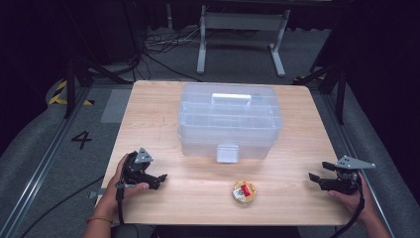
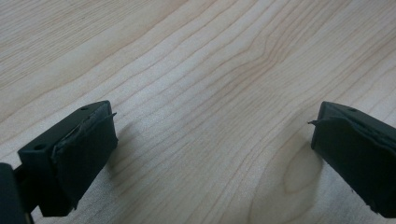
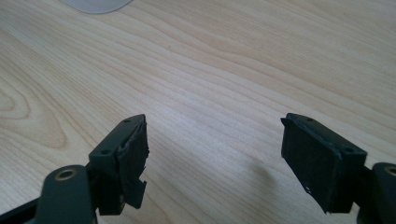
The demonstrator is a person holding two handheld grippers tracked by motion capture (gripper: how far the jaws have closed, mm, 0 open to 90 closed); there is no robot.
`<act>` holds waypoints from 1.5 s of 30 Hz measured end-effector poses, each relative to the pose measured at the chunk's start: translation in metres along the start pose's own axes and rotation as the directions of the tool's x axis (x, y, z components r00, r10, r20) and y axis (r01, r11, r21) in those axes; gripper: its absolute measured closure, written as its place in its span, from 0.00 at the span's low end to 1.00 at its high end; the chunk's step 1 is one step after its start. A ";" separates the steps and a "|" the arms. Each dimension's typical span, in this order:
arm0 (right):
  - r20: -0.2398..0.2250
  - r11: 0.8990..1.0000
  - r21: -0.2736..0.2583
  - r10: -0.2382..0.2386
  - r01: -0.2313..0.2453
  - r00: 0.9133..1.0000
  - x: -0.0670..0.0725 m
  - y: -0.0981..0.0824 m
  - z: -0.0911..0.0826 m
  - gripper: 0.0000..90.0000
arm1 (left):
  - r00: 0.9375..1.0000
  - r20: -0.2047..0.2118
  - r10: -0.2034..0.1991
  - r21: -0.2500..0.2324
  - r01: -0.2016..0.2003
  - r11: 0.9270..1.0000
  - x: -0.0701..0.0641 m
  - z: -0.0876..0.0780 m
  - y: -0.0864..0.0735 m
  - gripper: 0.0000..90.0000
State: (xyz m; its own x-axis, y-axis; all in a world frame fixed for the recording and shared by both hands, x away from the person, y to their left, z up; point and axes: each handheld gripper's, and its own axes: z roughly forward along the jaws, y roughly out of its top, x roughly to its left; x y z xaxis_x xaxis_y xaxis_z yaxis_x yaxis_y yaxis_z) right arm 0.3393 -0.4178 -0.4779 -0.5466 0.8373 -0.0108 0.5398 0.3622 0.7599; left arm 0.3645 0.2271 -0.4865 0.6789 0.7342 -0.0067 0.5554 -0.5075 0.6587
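A: Where did each tool rest at that moment?

B: The left tool (image 1: 161,178) sat low over the near left part of the desk (image 1: 158,114), held in the person's left hand (image 1: 119,181). Its jaws stood wide apart, released, with bare wood between them (the left gripper view confirmed this). The right tool (image 1: 317,172) was at the near right edge of the desk, in the right hand (image 1: 349,196), pointing toward the middle. Its jaws also stood apart with nothing between them.

A: And the things on the desk?

B: A small round container (image 1: 244,192) with a red label lay near the front edge, between the two tools and apart from both, somewhat closer to the right one. A clear plastic box (image 1: 229,119) with a handle and a front latch stood closed at the middle of the desk, behind the container.
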 end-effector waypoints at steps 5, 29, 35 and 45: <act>-0.013 1.000 -0.017 -0.021 0.020 1.000 0.004 0.006 -0.006 0.27 | 1.000 0.000 0.000 0.000 0.000 1.000 0.000 0.000 0.000 0.01; -0.015 0.985 -0.100 -0.139 0.137 0.990 0.027 0.066 -0.023 0.30 | 1.000 0.011 -0.004 0.004 0.004 1.000 0.000 0.001 0.001 0.00; -0.039 0.980 -0.133 -0.156 0.150 0.987 0.031 0.101 -0.026 0.30 | 1.000 0.003 -0.006 0.001 0.006 1.000 0.000 0.001 0.001 0.01; -0.042 0.959 -0.197 -0.217 0.205 0.975 0.046 0.155 -0.033 0.32 | 1.000 0.000 -0.013 0.000 0.013 1.000 -0.001 0.001 0.001 0.01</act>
State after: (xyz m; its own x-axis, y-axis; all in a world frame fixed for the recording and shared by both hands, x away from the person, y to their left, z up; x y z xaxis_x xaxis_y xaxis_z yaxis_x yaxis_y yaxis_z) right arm 0.3765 -0.3372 -0.3392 -0.6769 0.7210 -0.1483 0.2795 0.4381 0.8543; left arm 0.3651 0.2255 -0.4866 0.6718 0.7406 -0.0154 0.5643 -0.4982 0.6584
